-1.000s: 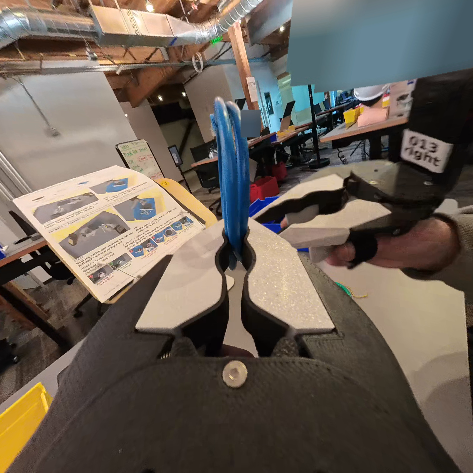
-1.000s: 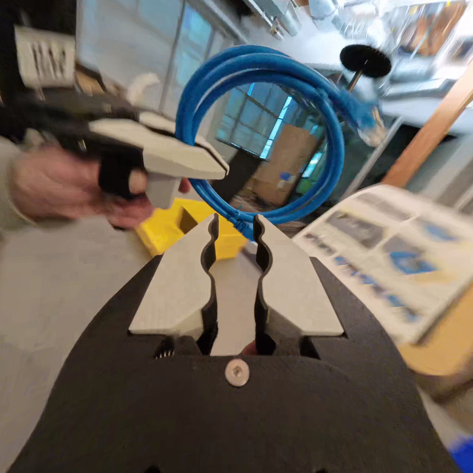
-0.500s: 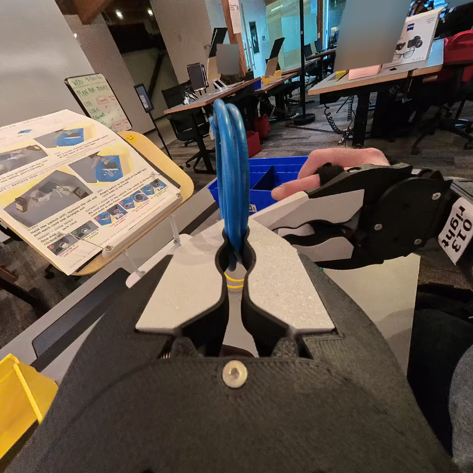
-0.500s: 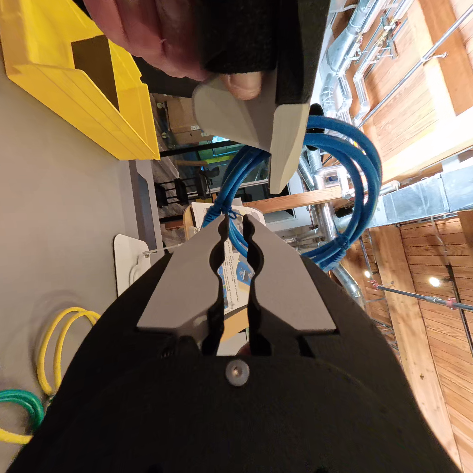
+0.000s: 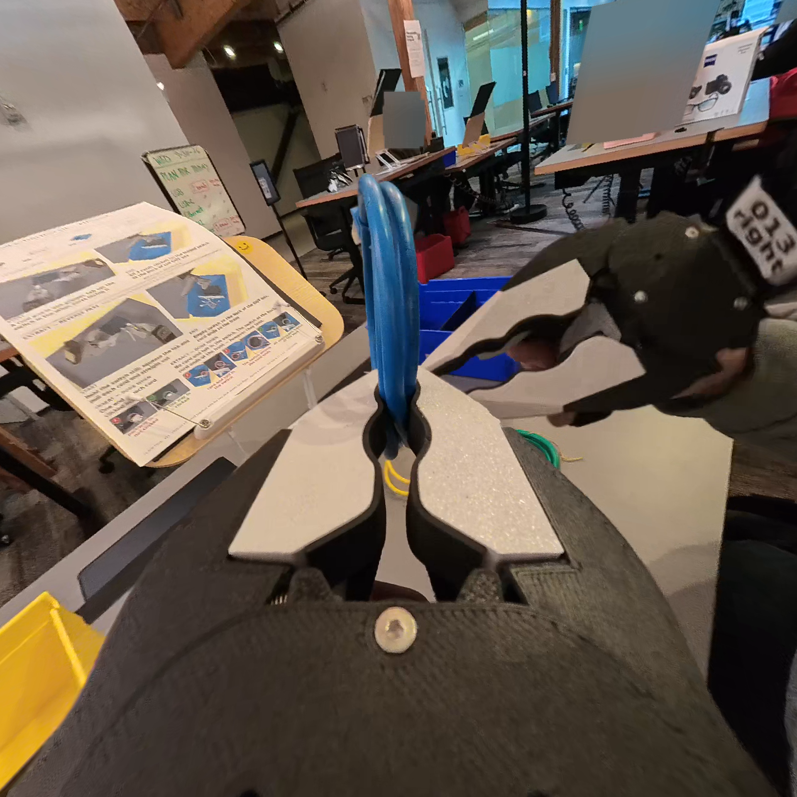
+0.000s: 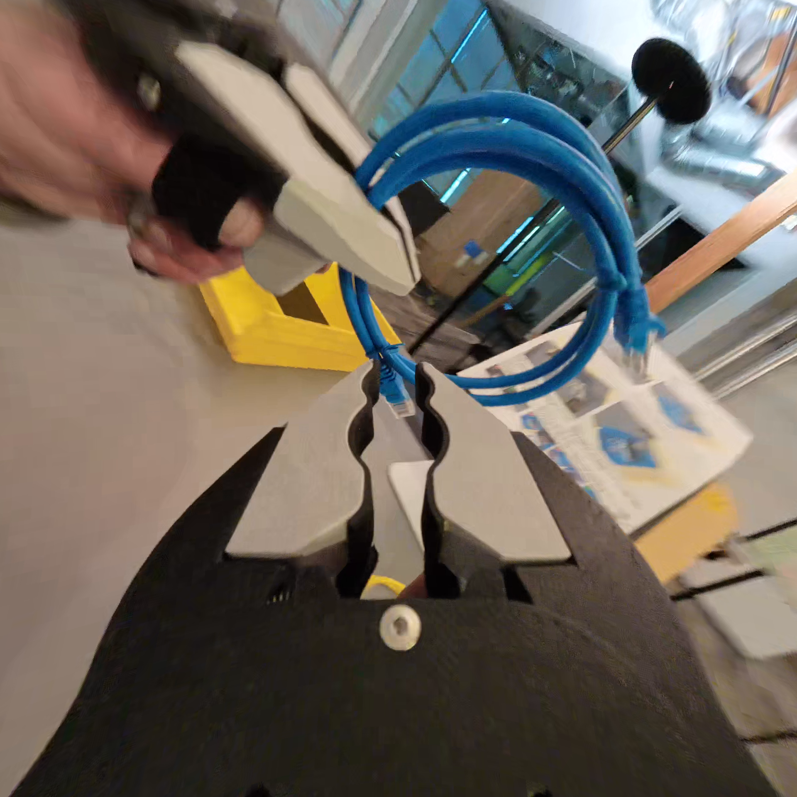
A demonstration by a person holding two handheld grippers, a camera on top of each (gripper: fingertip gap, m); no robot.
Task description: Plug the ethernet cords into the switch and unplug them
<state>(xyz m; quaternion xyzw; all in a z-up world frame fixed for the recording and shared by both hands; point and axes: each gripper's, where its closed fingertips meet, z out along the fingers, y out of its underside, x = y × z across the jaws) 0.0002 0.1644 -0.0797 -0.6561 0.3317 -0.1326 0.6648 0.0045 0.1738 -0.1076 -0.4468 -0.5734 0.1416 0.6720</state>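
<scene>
My left gripper [image 5: 396, 388] is shut on a coiled blue ethernet cord [image 5: 388, 280], which stands upright out of its fingertips above the grey table [image 5: 625, 496]. In the right wrist view the coil [image 6: 560, 142] hangs from the left gripper [image 6: 405, 276]. One plug end [image 6: 399, 399] sits between the tips of my right gripper [image 6: 396, 366], whose jaws are a little apart. The other plug end [image 6: 634, 336] dangles at the coil's right. The right gripper [image 5: 453, 379] points at the cord from the right. No switch is in view.
A yellow cord [image 5: 394, 478] and a green cord [image 5: 541, 448] lie on the table. A blue bin [image 5: 457, 302] stands at the far edge and a yellow bin [image 5: 34, 673] at the near left. An instruction sheet on a stand [image 5: 142, 323] is at the left.
The right gripper has rolled back upright from its sideways turn half a second ago and moved onto the cord's lower plug end. Its jaws have widened slightly. The left gripper holds the coil as before.
</scene>
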